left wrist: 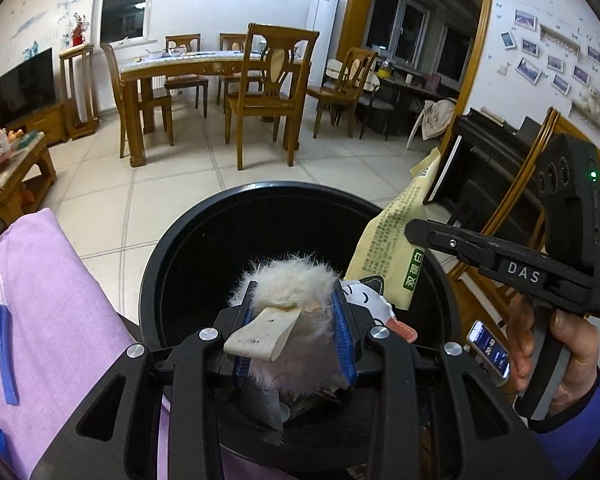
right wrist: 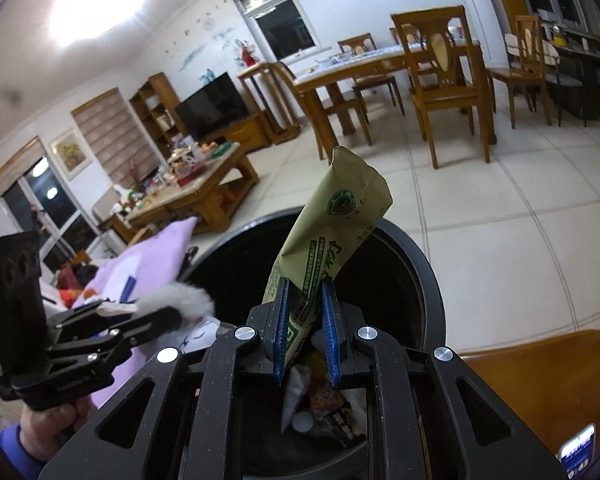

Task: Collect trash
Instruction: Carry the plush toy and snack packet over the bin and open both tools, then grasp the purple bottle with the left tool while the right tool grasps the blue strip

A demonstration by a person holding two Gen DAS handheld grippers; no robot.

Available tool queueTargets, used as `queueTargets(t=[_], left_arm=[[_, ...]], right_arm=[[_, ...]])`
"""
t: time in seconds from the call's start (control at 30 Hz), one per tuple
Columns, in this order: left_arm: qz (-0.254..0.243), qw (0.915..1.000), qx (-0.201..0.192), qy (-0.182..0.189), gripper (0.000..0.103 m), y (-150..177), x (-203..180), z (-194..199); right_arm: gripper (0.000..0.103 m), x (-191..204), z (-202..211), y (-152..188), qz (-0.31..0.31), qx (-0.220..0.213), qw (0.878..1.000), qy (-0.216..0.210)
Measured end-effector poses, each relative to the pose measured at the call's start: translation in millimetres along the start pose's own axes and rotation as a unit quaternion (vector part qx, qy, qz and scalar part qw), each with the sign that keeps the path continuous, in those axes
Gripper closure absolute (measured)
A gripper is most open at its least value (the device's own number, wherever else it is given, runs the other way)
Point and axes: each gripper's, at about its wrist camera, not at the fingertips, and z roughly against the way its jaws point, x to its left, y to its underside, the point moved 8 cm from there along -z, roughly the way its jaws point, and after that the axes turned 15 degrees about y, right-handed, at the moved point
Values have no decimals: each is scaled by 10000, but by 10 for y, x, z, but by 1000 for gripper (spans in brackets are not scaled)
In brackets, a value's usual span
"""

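My left gripper point(left wrist: 296, 312) is shut on a fluffy white ball with a paper tag point(left wrist: 290, 280) and holds it over the open black trash bin point(left wrist: 204, 224). My right gripper point(right wrist: 306, 316) is shut on a tall green snack wrapper point(right wrist: 332, 224), upright above the same bin point(right wrist: 412, 256). The wrapper point(left wrist: 396, 232) and the right gripper's body show at the right of the left wrist view. The left gripper with the fluffy ball point(right wrist: 180, 300) shows at the left of the right wrist view. Trash point(right wrist: 320, 404) lies inside the bin.
A purple cloth point(left wrist: 52, 304) with a blue strip point(left wrist: 6, 352) lies left of the bin. A phone point(left wrist: 490, 346) lies to the right. A wooden coffee table point(right wrist: 196, 192), a dining table with chairs point(left wrist: 204, 76) and a tiled floor point(left wrist: 172, 184) lie beyond.
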Motion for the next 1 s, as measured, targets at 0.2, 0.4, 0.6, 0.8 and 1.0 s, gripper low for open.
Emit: queueTargets(t=[0.2, 0.4, 0.6, 0.8, 1.0], left_arm=[[32, 9999, 68, -117, 63, 21, 50, -15], [-53, 9994, -166, -293, 15, -19, 23, 106], [-54, 9985, -400, -375, 7, 7, 77, 417], [90, 9958, -671, -610, 6, 90, 327, 926], [616, 9855, -997, -1226, 5, 347, 1099, 1754]], right_arm=[[86, 43, -143, 69, -2, 148, 9999, 69], [56, 83, -155, 74, -37, 190, 9998, 81], [38, 210, -96, 16, -74, 94, 9999, -5], [29, 704, -63, -23, 221, 56, 9994, -241], [29, 1634, -88, -23, 813, 119, 9947, -620]])
